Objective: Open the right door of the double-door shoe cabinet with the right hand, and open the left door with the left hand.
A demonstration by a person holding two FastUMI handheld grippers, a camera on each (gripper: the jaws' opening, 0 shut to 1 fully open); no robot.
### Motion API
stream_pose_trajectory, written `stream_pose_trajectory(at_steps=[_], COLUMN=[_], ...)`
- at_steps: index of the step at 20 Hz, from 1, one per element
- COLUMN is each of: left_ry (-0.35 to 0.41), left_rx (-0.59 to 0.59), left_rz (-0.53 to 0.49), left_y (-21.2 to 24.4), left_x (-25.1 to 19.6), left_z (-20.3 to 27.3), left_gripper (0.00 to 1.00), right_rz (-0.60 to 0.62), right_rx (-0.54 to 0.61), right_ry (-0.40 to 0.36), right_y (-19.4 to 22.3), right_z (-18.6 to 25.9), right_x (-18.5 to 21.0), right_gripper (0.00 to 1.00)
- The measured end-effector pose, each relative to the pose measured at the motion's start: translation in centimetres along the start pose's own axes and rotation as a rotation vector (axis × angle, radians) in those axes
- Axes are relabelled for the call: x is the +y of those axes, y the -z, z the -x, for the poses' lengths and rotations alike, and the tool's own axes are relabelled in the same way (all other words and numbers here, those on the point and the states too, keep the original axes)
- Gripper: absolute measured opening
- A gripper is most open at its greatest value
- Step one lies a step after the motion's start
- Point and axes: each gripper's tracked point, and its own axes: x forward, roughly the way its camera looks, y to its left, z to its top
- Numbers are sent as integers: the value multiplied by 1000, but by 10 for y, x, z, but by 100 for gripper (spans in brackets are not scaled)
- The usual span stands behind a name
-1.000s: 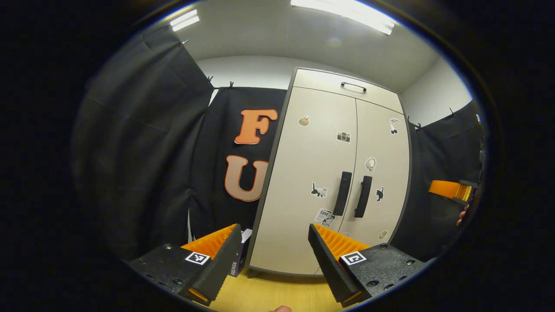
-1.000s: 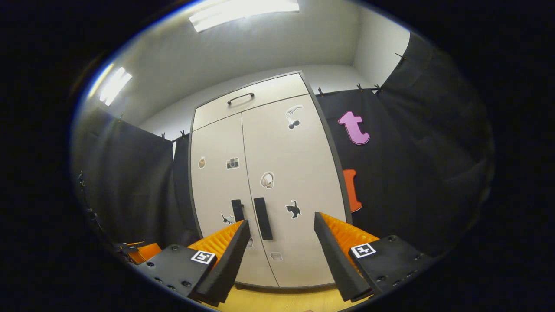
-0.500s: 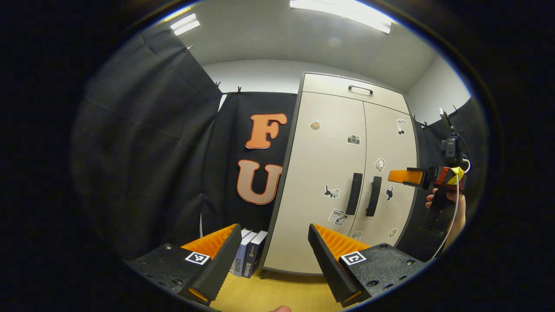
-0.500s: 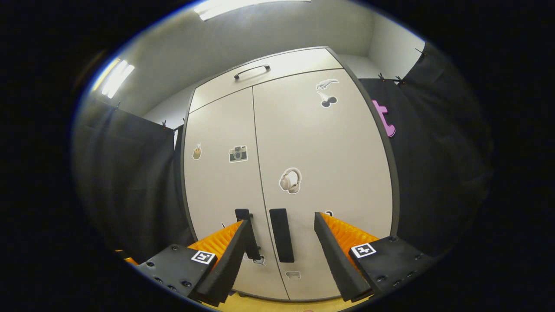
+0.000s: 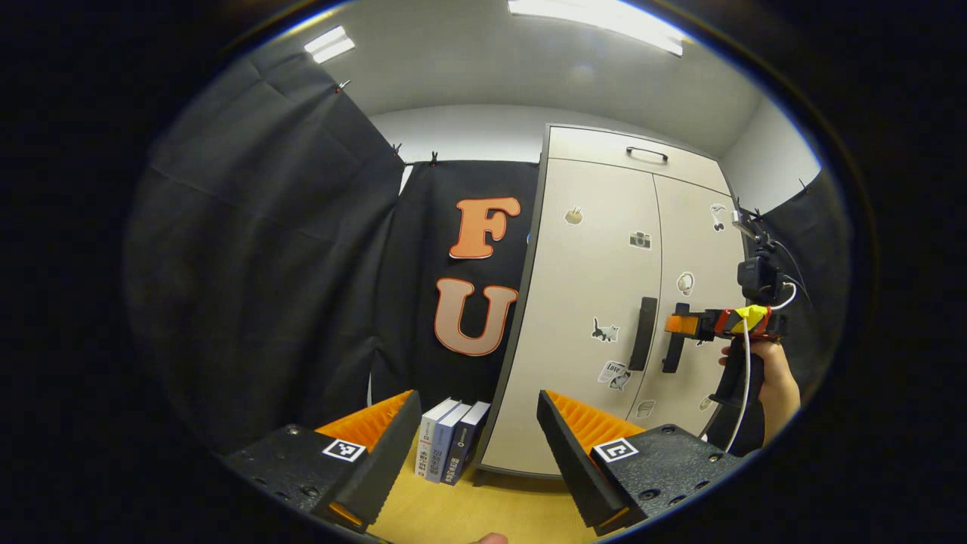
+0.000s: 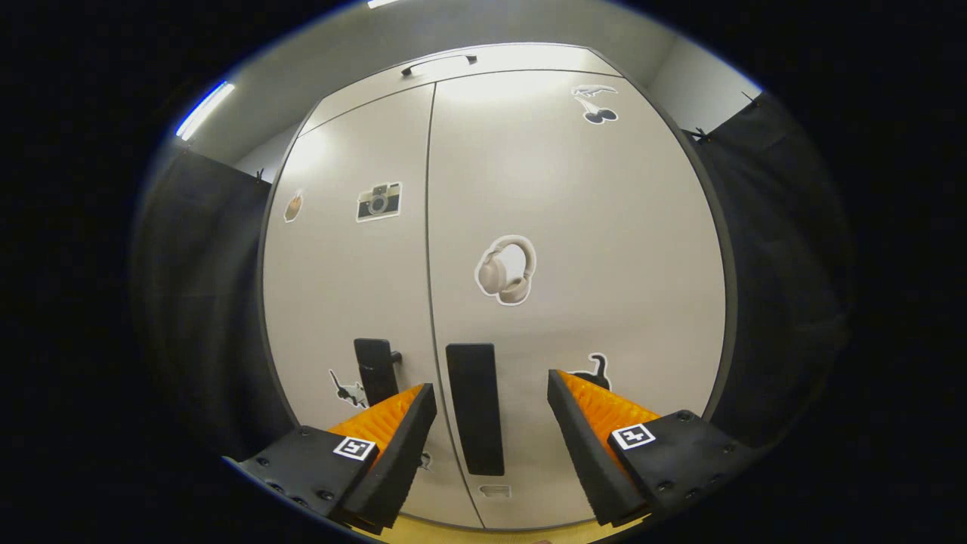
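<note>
**Right gripper lined up on the right door's handle, jaws apart**

A tall, pale double-door shoe cabinet (image 6: 574, 227) stands against the booth's black cloth wall, with both doors closed. Small stickers dot its front. In the left gripper view a few books (image 5: 452, 440) stand on the wooden floor (image 5: 468, 514) just beside the cabinet's left side.

Two dark bar handles sit side by side at the seam between the doors, each with its long axis vertical. In the right gripper view the right door handle (image 6: 474, 408) lies straight ahead of the right gripper (image 6: 489, 438), centred in the gap between its two spread fingers, which do not touch it. The left door handle (image 6: 375, 370) is off to that gripper's left, partly behind its left finger.

In the left gripper view the right gripper (image 5: 680, 325), held in a hand (image 5: 774, 378), has its tip right at the handle; whether it touches cannot be told.

The left gripper (image 5: 480, 446) is also spread wide and holds nothing. It hangs well back from the cabinet, with the left door handle (image 5: 644, 332) ahead and to its right.

The right hand is plainly nearer, so closing on the upright right handle looks like the next move.
</note>
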Motion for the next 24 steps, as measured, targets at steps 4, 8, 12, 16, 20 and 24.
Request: stream_pose_trajectory(at_steps=[4,8,12,16,20,24], left_ry=[-2,1,4,17,19,22], left_rx=[1,8,10,-1,4,4], left_rz=[-5,-5,-24,-11,-13,-15], left_y=[2,6,9,6,8,9], left_x=[2,0,-2,-6,-6,-7], left_z=[-2,-5,-8,-6,1,8], left_gripper=[94,94,94,94,94,94], right_rz=[-9,39,73,28,64,24], right_rx=[0,-31,-46,-19,-15,-9], right_ry=[23,49,-10,-51,-83,-138], right_y=[3,2,4,10,9,8], right_z=[-11,-14,-16,-14,-11,3], right_x=[-7,-6,14,16,17,18], right_gripper=[96,91,67,31,24,24])
